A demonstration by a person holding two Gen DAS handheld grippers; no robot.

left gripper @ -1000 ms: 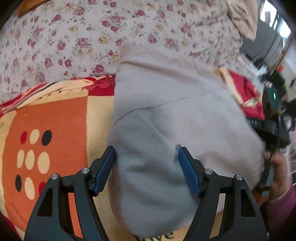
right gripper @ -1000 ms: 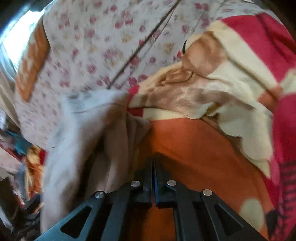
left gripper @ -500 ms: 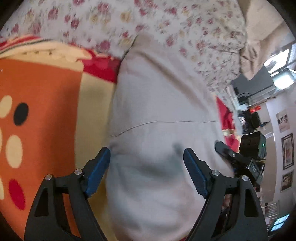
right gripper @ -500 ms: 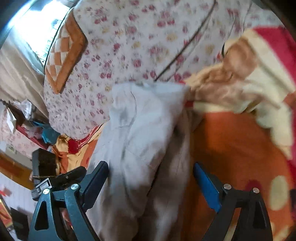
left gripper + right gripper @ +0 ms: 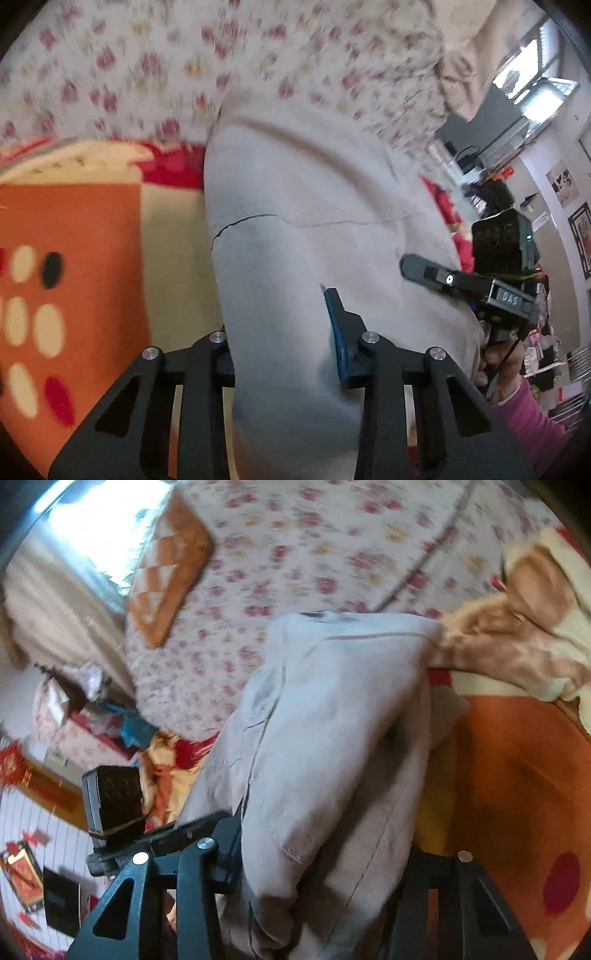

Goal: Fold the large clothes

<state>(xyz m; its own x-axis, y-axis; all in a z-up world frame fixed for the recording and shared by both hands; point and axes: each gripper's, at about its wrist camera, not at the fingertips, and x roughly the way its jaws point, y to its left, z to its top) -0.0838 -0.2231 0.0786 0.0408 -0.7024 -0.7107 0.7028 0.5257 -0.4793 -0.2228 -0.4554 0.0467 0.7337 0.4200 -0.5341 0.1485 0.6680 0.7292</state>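
Orange blanket (image 5: 74, 229) bears one grey garment (image 5: 295, 258); two tongs straddle it.

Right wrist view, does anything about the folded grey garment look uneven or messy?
Yes. The grey garment is bunched in uneven layers, with an inner layer sticking out at its right edge over the orange blanket.

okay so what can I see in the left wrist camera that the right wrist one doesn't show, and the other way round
Only the left wrist view shows the right gripper reaching in over the garment, the person's pink sleeve, and framed pictures on a wall. Only the right wrist view shows an orange checked cushion, a fuzzy tan blanket, and the garment's layered folded edges. Both show the beige garment lying between open gripper fingers, the orange spotted blanket under it, and the floral quilt behind.
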